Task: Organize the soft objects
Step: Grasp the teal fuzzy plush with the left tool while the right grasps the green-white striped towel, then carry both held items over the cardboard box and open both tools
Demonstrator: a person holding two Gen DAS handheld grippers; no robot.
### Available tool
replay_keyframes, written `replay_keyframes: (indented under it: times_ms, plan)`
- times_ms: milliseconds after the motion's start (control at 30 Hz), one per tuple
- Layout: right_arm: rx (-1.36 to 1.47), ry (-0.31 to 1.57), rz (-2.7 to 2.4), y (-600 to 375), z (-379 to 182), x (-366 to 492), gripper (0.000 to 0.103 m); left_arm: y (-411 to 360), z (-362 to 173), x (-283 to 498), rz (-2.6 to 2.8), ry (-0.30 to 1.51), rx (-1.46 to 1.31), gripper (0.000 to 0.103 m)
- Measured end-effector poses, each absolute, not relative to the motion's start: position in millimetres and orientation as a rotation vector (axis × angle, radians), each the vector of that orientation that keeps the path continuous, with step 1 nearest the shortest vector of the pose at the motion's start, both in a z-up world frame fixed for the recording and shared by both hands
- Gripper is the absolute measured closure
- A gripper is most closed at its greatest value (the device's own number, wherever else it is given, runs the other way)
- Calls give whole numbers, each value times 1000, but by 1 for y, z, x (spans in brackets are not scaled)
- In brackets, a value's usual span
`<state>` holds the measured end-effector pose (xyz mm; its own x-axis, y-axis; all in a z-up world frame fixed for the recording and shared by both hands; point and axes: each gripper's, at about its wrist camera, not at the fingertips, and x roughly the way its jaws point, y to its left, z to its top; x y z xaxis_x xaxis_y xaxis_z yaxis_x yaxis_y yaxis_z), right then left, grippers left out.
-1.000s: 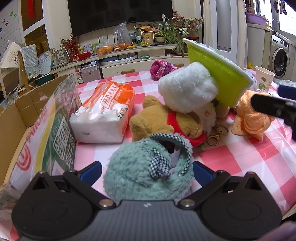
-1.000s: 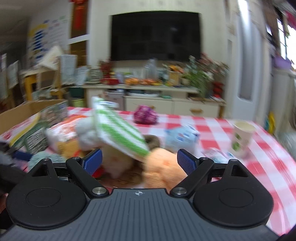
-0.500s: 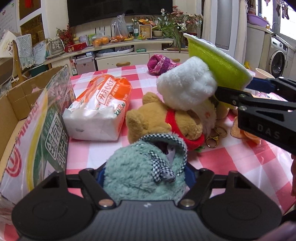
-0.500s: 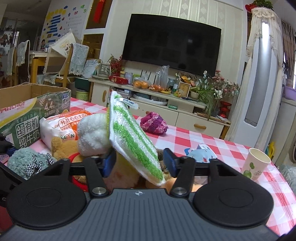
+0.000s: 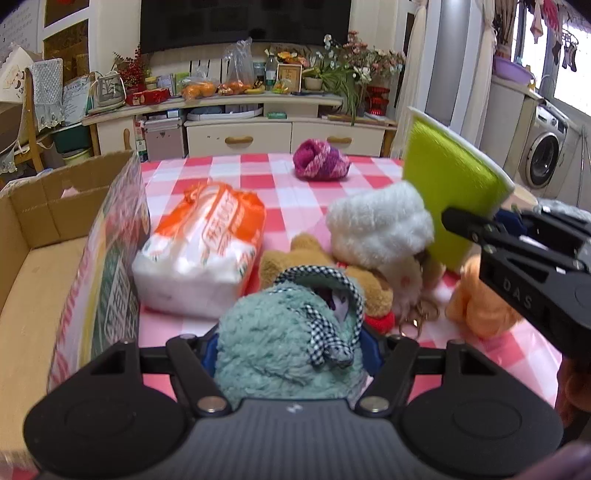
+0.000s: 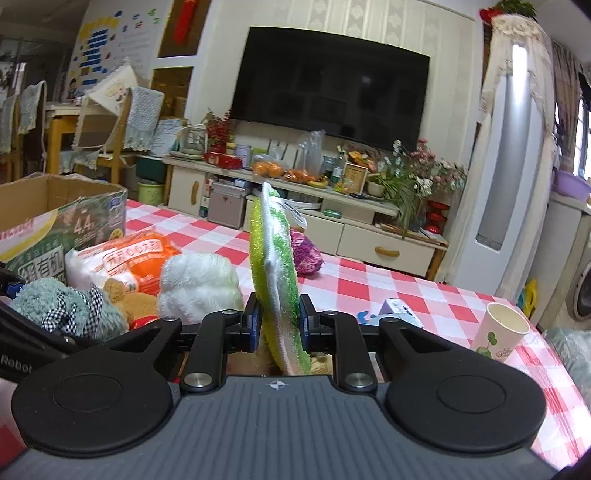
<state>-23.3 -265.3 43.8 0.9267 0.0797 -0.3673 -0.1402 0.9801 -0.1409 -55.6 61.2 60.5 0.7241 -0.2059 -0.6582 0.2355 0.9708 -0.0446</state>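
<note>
Right gripper (image 6: 277,326) clamps the green sponge (image 6: 275,273); left gripper (image 5: 286,354) squeezes the teal plush (image 5: 280,343).

- Left wrist view: looks steeply down along its own fingers, close over the table (image 5: 295,192), facing the TV (image 5: 243,18).
- Right wrist view: lower, nearly level, facing the same wall.
- Shared: teal plush (image 5: 280,343) (image 6: 66,314), white plush (image 5: 380,225) (image 6: 199,284), box (image 5: 55,236) (image 6: 62,218), TV (image 6: 328,81).

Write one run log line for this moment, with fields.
left hand-held gripper: shut on fluffy teal plush pouch | right hand-held gripper: shut on green-and-white scrubbing pad | cardboard box: left side
</note>
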Motion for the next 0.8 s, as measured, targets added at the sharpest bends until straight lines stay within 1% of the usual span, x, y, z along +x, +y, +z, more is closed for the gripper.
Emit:
replay_keyframes:
  times_ms: [433,800]
  plan:
    - [27,420,103,-270,59,-17,80,73,82,-19,-266,639,-26,34]
    - [158,404,159,-258,90,-13,80,108,106,-18,-232,559,-135,34]
